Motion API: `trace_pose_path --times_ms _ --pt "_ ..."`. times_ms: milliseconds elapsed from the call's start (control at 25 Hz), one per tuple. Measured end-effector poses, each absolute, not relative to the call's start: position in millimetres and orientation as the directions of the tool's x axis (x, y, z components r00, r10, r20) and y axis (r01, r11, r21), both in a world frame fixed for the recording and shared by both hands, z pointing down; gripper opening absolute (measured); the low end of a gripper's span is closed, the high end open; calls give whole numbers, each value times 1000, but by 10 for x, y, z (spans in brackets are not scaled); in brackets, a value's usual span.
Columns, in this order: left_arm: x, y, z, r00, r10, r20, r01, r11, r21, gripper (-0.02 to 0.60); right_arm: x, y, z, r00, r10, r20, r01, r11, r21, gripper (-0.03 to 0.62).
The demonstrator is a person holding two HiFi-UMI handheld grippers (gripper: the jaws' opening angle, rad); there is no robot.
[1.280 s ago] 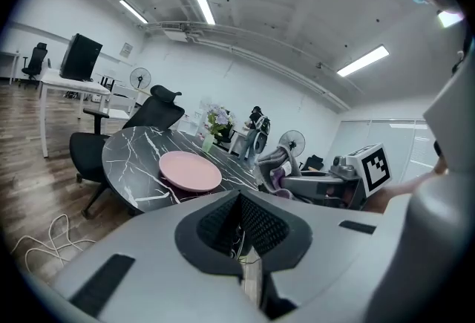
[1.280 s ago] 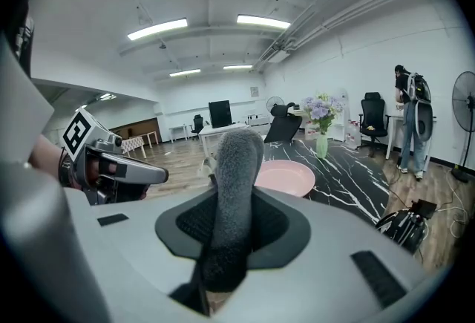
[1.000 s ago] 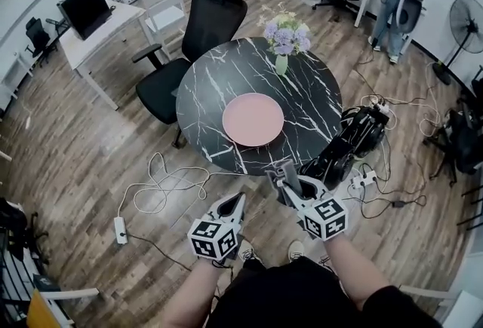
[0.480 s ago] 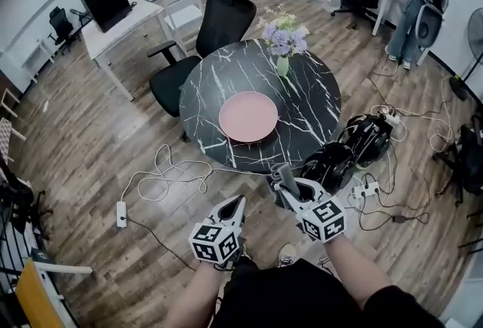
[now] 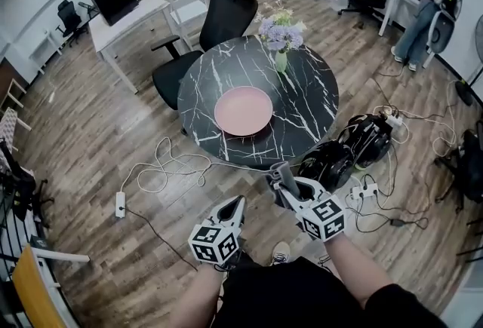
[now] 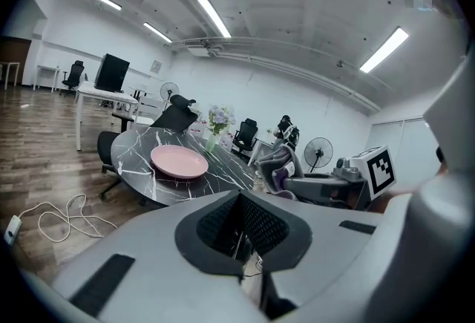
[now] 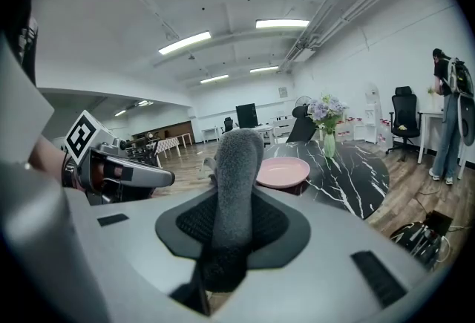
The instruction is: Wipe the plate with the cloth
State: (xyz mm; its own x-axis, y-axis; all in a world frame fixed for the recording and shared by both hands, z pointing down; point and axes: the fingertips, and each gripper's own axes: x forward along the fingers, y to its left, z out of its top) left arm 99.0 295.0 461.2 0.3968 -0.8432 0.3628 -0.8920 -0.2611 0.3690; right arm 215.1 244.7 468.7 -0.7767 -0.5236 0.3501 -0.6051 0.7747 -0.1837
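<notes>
An open office with a wood-plank floor [image 5: 90, 130] held a round black marble table [image 5: 306, 104]. Near the middle of that table lay the pink plate [image 5: 243, 111], showing only its plain pink surface, and towards the table's far edge stood a green vase [image 5: 281, 61] holding purple and white flowers [image 5: 276, 31]. Both grippers hung short of the table's near edge, clear of it. The left gripper [image 5: 239, 202] had its jaws pressed together with nothing between them. The right gripper [image 5: 281, 174] was clamped on the grey cloth [image 7: 236, 180], which stood up between its pads. A black office chair [image 5: 219, 25] sat behind the table.
</notes>
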Motion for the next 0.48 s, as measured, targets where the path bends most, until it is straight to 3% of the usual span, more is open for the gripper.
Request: trace_pose_path --times_ms 480 --pt "1101 2976 4587 390 -848 359 -893 -252 374 18 2226 2489 4639 -789 -511 341 -588 788 -182 105"
